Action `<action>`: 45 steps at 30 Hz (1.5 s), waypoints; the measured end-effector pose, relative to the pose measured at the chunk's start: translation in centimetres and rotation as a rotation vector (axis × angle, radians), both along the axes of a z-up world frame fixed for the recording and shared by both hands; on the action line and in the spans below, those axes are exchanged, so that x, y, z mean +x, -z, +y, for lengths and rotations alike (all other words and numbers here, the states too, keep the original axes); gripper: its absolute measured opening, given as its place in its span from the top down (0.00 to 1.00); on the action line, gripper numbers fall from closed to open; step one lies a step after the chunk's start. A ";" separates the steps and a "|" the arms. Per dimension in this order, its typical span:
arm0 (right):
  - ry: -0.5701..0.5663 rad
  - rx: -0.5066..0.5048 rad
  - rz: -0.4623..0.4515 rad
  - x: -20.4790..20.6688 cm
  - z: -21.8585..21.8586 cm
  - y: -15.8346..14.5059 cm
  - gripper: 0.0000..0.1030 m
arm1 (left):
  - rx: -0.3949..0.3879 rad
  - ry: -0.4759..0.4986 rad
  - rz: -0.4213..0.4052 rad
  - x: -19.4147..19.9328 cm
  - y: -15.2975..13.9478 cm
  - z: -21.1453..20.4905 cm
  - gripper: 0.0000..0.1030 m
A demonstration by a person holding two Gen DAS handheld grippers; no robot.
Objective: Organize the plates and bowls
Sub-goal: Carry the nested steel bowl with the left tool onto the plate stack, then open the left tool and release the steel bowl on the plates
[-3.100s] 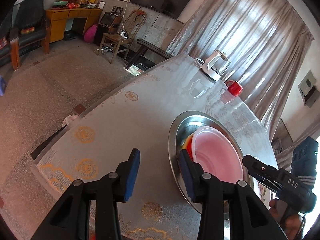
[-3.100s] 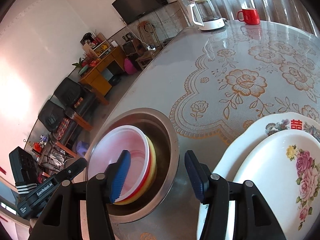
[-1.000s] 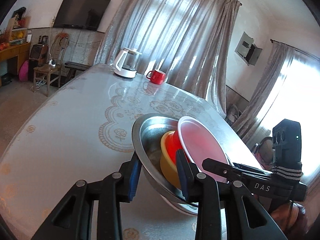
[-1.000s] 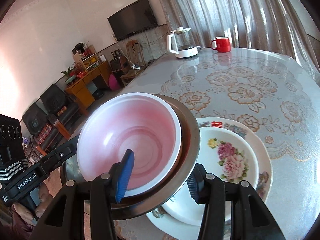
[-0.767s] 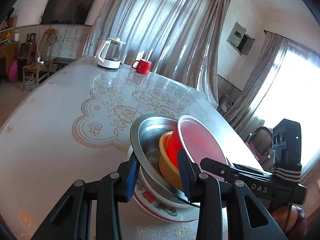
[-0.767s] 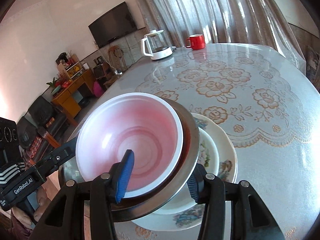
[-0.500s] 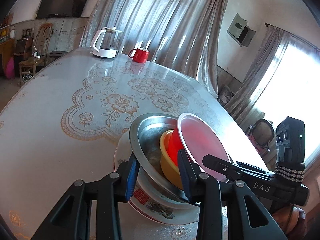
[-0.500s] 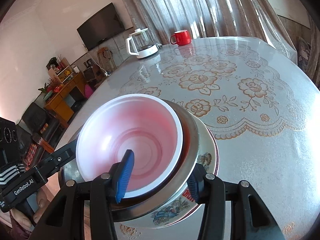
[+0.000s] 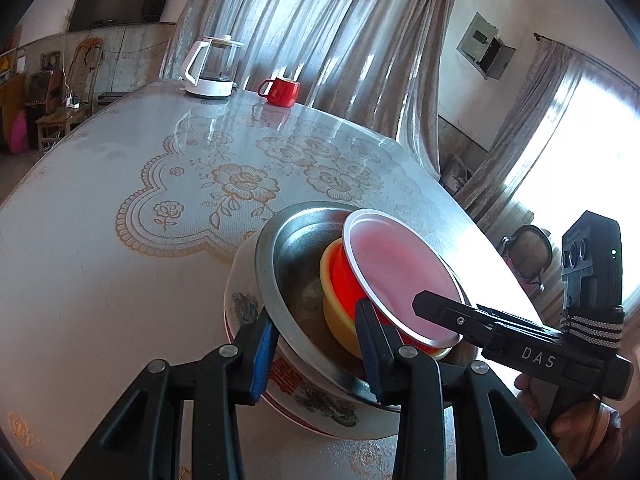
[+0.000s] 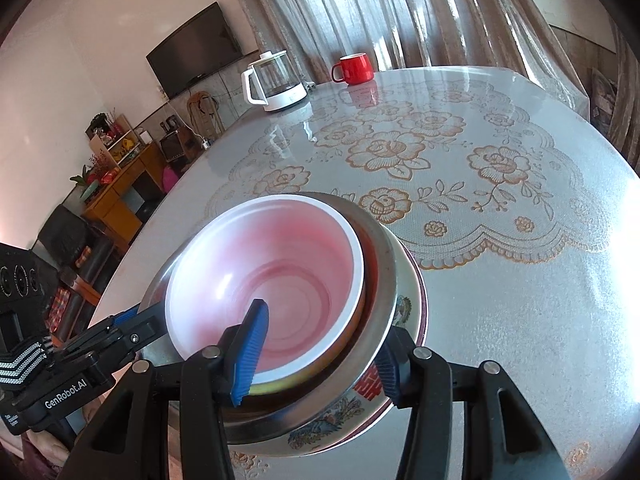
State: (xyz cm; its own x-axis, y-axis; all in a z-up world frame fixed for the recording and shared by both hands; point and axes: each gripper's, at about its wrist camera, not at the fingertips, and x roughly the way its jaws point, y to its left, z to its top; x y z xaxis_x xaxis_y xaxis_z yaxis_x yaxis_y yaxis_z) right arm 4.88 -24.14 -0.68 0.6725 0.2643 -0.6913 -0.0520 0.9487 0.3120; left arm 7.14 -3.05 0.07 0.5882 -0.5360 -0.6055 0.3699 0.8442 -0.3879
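Observation:
A steel basin (image 9: 292, 256) (image 10: 385, 276) sits tilted on a stack of floral plates (image 9: 244, 304) (image 10: 409, 312). Nested inside it are a yellow bowl (image 9: 336, 322) and a red bowl with a pale pink inside (image 9: 396, 272) (image 10: 276, 280). My left gripper (image 9: 316, 352) is shut on the basin's near wall, one pad outside and one inside. From the opposite side my right gripper (image 10: 320, 360) is shut on the basin, one pad inside the pink bowl and the other outside the rim. Each gripper shows in the other's view.
The round table (image 9: 100, 280) (image 10: 520, 300) has a lace-pattern cover under glass. A white kettle (image 9: 210, 68) (image 10: 276, 80) and a red mug (image 9: 282, 91) (image 10: 356, 68) stand at its far edge. A person's hand (image 9: 576, 436) holds the right gripper's handle.
Three seconds ago the basin stood on the table beside the plates between open jaws. Both grippers then carried it over the plates and lowered it onto them; in the last half second little has shifted.

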 end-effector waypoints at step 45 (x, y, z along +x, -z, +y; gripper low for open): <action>-0.011 -0.033 -0.005 -0.8 0.5 0.3 0.51 | 0.048 -0.061 -0.017 -2.0 -0.2 0.8 0.48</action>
State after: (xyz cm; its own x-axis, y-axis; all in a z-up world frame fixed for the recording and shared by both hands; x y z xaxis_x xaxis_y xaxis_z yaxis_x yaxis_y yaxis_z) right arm 4.09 -23.59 -0.96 0.6732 0.2490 -0.6963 -0.0644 0.9578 0.2803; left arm 5.17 -2.26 0.30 0.6292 -0.4697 -0.6193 0.3236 0.8827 -0.3407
